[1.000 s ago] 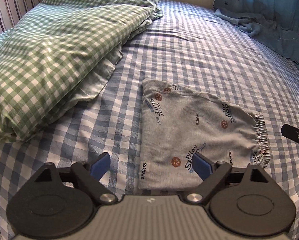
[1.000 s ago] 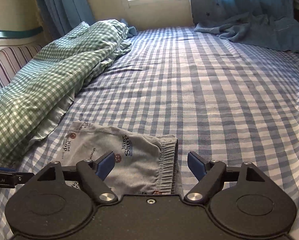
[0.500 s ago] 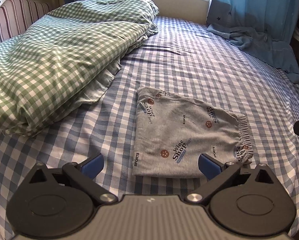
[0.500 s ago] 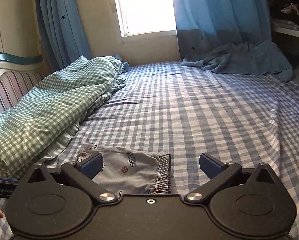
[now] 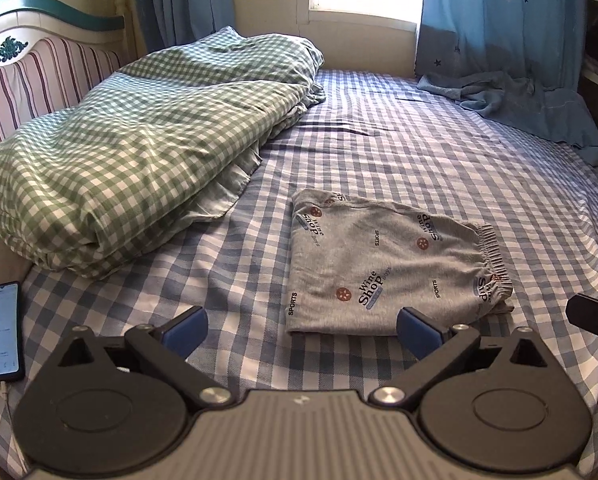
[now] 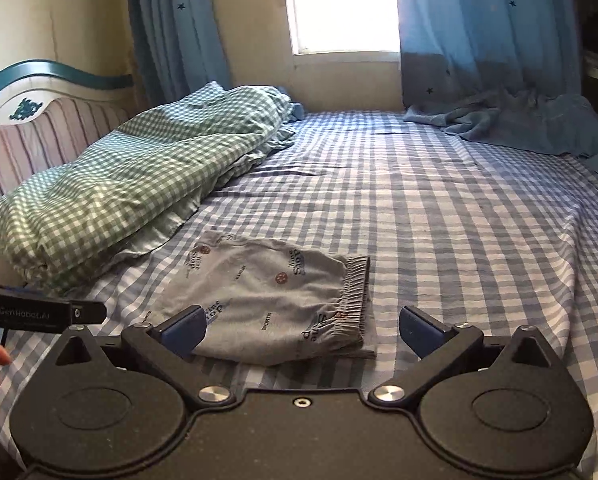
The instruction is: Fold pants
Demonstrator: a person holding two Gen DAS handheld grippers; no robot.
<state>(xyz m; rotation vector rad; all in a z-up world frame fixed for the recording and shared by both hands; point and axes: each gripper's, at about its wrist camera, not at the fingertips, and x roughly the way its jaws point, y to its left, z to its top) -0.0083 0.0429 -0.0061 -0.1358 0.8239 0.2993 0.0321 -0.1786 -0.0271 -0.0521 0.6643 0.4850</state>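
Observation:
The grey printed pants (image 5: 387,268) lie folded into a flat packet on the blue checked bedsheet (image 5: 439,168), elastic waistband to the right. My left gripper (image 5: 303,330) is open, held back from the packet's near edge with nothing between its blue pads. In the right wrist view the same pants (image 6: 267,300) lie just beyond my right gripper (image 6: 303,332), which is also open and holds nothing. Part of the left tool (image 6: 39,312) shows at that view's left edge, and a piece of the right tool (image 5: 595,316) at the left view's right edge.
A green checked duvet (image 5: 139,148) is heaped along the left by the striped headboard (image 5: 47,80). A lit phone (image 5: 3,332) on a cable lies at the near left. Blue curtain cloth (image 5: 531,104) spills onto the far right of the bed under the window.
Both grippers have pulled back and risen from the folded pants, their jaws spreading a little wider. The views now take in more of the bed, window and headboard.

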